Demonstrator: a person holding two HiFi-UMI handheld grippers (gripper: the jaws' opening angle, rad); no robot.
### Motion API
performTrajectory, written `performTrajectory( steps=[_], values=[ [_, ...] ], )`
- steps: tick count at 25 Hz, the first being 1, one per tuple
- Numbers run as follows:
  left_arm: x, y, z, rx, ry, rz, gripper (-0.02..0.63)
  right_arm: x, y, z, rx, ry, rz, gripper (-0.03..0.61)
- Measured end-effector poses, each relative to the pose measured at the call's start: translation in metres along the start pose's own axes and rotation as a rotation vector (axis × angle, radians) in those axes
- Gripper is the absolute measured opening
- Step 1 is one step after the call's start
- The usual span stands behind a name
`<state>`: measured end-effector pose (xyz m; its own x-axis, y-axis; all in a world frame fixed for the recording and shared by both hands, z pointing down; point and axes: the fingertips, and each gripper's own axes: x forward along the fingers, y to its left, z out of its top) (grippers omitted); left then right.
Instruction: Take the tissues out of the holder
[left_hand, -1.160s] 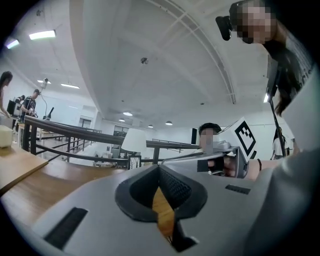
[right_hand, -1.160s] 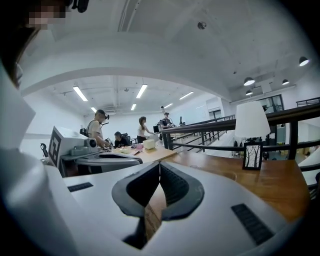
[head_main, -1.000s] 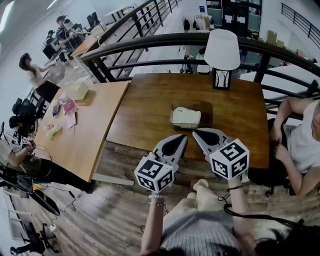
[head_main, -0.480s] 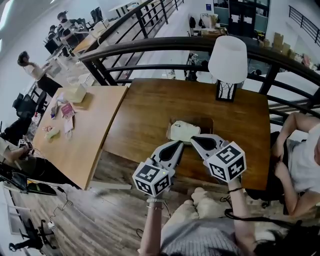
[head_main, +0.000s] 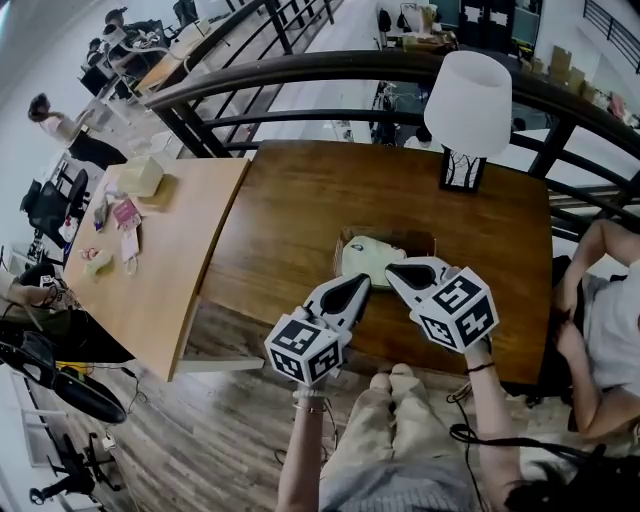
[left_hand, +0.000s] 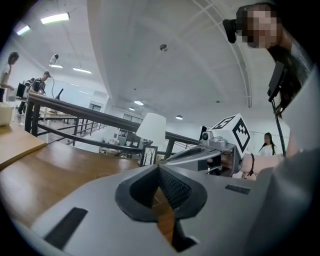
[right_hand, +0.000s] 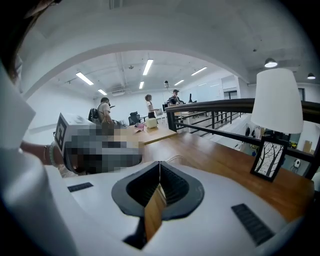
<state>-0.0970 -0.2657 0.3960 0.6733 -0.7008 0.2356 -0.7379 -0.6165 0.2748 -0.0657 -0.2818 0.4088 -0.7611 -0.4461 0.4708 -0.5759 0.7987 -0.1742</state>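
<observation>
- Starting at the far left, we see a pale table with small clutter on it. We judge it has no part in this job.
- To its right stands the dark table, which carries the work. We sit at its near edge, so both tools reach what matters.
- Our left gripper points at the near left corner of the holder. Its own view shows the fingers pressed together with nothing between them. We judge it is placed there to steady the holder or to help lift.
- The holder, a low dark tray, sits near the table's near edge. The tissues, a pale pack, lie inside it on the left part, not yet taken out.
- Our right gripper hovers at the holder's near edge, just beside the tissues. Its jaws are closed on nothing, as its own view confirms. We cannot tell whether it touches the pack, and it must open before it can grip.
- The lamp stands at the far right, well apart from the holder and clear of our reach.
- A seated person is at the right edge.
</observation>
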Motion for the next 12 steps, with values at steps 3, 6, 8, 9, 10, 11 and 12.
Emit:
performTrajectory(
  steps=[3, 6, 8, 9, 10, 11, 12],
  values=[
    [0.006, 0.009, -0.008, -0.003, 0.02, -0.007, 0.008, 0.01, -0.008, -0.012, -0.027, 0.069, -0.003, 0.012],
    [0.014, 0.02, -0.007, -0.002, 0.023, -0.007, 0.008, 0.019, -0.015, -0.019, -0.079, 0.138, 0.017, 0.012],
    [0.021, 0.023, -0.01, 0.0, 0.039, -0.014, 0.008, 0.023, -0.022, -0.026, -0.116, 0.185, 0.025, 0.014],
    [0.024, 0.025, -0.011, 0.0, 0.046, -0.017, 0.008, 0.024, -0.026, -0.028, -0.137, 0.207, 0.027, 0.014],
    [0.027, 0.027, -0.011, -0.002, 0.049, -0.018, 0.008, 0.027, -0.029, -0.03, -0.159, 0.228, 0.03, 0.014],
    [0.03, 0.03, -0.011, -0.006, 0.05, -0.017, 0.008, 0.029, -0.031, -0.032, -0.177, 0.247, 0.039, 0.021],
    [0.033, 0.032, -0.011, -0.008, 0.05, -0.016, 0.008, 0.033, -0.033, -0.033, -0.189, 0.263, 0.051, 0.052]
  ],
)
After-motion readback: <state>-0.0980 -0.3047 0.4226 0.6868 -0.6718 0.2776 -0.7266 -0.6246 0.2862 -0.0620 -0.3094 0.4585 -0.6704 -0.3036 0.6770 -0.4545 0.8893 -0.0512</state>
